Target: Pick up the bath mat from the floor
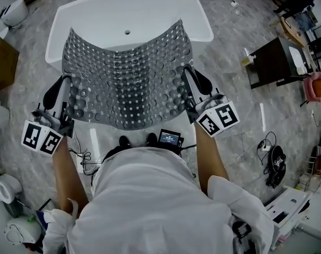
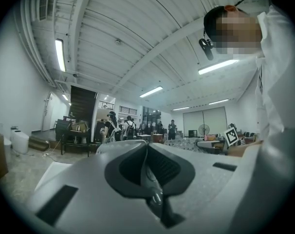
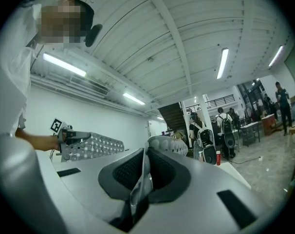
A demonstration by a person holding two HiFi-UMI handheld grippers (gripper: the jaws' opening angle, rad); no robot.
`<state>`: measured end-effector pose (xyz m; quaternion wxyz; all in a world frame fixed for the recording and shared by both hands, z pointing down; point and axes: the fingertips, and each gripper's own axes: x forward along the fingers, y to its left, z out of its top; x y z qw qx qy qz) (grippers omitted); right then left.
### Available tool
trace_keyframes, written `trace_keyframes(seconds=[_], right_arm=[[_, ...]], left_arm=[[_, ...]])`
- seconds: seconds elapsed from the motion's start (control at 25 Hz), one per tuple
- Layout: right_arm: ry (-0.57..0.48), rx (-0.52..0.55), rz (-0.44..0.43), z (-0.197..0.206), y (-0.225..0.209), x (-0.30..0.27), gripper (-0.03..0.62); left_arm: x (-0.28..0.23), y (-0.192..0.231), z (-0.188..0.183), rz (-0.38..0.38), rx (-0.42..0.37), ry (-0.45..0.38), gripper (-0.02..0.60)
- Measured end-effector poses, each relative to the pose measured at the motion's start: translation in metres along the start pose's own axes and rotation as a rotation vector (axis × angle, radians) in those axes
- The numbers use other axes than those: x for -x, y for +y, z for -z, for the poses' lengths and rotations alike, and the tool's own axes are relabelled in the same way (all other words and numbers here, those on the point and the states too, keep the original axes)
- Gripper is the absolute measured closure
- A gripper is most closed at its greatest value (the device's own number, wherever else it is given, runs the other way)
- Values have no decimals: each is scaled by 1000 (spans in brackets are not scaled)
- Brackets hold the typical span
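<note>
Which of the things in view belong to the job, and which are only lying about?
Job: bath mat, left hand-held gripper, right hand-held gripper, both shut on the mat's edges.
Lying about: white bathtub, dark side table, cardboard box, floor cables.

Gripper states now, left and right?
Left gripper: shut on the grey perforated bath mat.
Right gripper: shut on the same mat.

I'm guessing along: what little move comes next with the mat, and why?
Probably lower it into the bathtub: the left hand-held gripper and right hand-held gripper are shut on the edges of the bath mat, holding it spread above the tub.
</note>
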<state>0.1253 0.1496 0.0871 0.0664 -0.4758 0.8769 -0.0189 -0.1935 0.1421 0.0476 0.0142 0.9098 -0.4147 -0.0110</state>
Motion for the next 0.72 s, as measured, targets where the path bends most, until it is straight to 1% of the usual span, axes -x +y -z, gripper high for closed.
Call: trace_keyframes(seconds=[0.24,0.48,0.72], right_arm=[[-5,-12,4,4,-2,2,551],[-8,-18,-16,4,-1,2,551],[-32,-32,-27,10,-33,19,551]], left_arm=[[0,3,1,1,13,-11,568],[1,1,-3,-8,5,-11,568],[-20,-24,11,-16,1,-13,568]])
